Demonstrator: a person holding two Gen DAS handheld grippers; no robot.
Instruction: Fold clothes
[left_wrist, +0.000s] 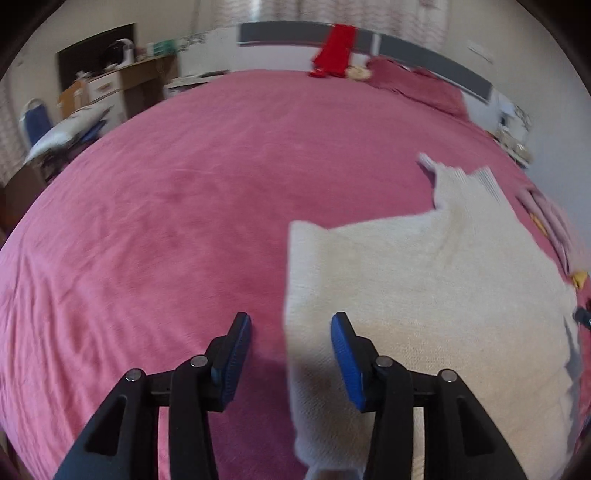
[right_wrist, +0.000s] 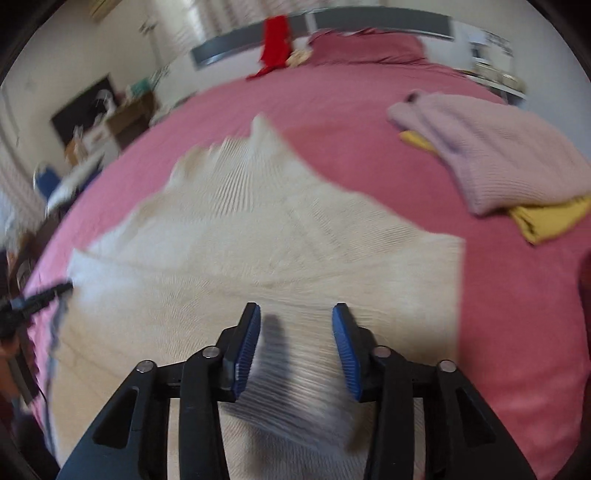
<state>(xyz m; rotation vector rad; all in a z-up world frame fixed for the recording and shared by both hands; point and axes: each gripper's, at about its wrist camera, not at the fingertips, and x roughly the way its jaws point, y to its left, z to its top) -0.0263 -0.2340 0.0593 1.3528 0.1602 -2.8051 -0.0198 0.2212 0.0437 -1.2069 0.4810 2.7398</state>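
Both hand-held grippers (left_wrist: 291, 350) (right_wrist: 295, 343) released, cream sweater (right_wrist: 258, 240), pink bedspread (left_wrist: 166, 221), grey headboard (left_wrist: 288, 33)

We see a wide bed (left_wrist: 184, 192) under a pink cover, its grey headboard (left_wrist: 436, 59) against a pale wall, curtains (left_wrist: 369, 11) above, a wooden dresser (left_wrist: 144, 77) at left, a blue chair (left_wrist: 35, 122) beside it, soft daylight.

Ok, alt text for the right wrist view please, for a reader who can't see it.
A cream knitted sweater lies spread on a pink bedspread, with the right tool open just above its near, blurred edge. To the right, a folded lilac sweater sits on a yellow garment; something red hangs at the headboard.
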